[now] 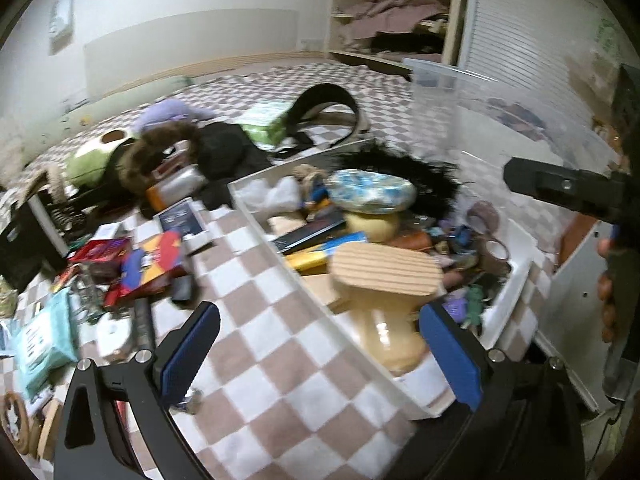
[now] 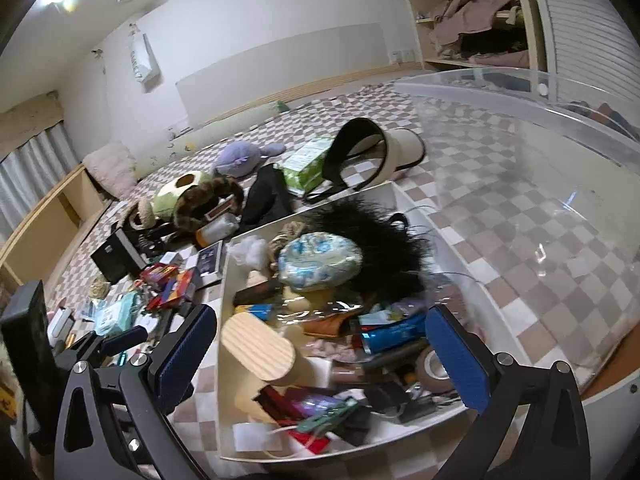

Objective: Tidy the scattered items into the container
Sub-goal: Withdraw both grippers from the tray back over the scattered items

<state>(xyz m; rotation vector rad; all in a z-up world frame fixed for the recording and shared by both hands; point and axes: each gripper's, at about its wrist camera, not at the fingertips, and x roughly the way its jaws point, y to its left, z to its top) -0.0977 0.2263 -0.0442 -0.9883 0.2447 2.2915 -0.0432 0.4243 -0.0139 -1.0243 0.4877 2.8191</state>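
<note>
A white open box (image 1: 256, 220) on the checked rug is packed with several items: a wood-topped cream stool (image 1: 384, 276), a blue-patterned cushion (image 1: 370, 192) and black feathery fluff (image 1: 420, 172). My left gripper (image 1: 320, 352) hovers over the box's near-left corner, open, its blue pads wide apart and touching nothing. My right gripper (image 2: 324, 356) hangs open above the same box (image 2: 225, 300), with the stool (image 2: 258, 354) below it. Loose items lie left of the box: colourful cartons (image 1: 152, 264), a teal wipes pack (image 1: 40, 340) and a fur-trimmed black garment (image 1: 168, 152).
A clear plastic tub (image 2: 520, 160) stands right of the box. Behind the box lie a black-and-cream visor (image 1: 328, 108), a green tissue pack (image 1: 268, 124) and plush toys (image 1: 172, 112). A shelf of clothes (image 1: 392, 20) is at the back. A hand (image 1: 604, 288) holds the right gripper's handle.
</note>
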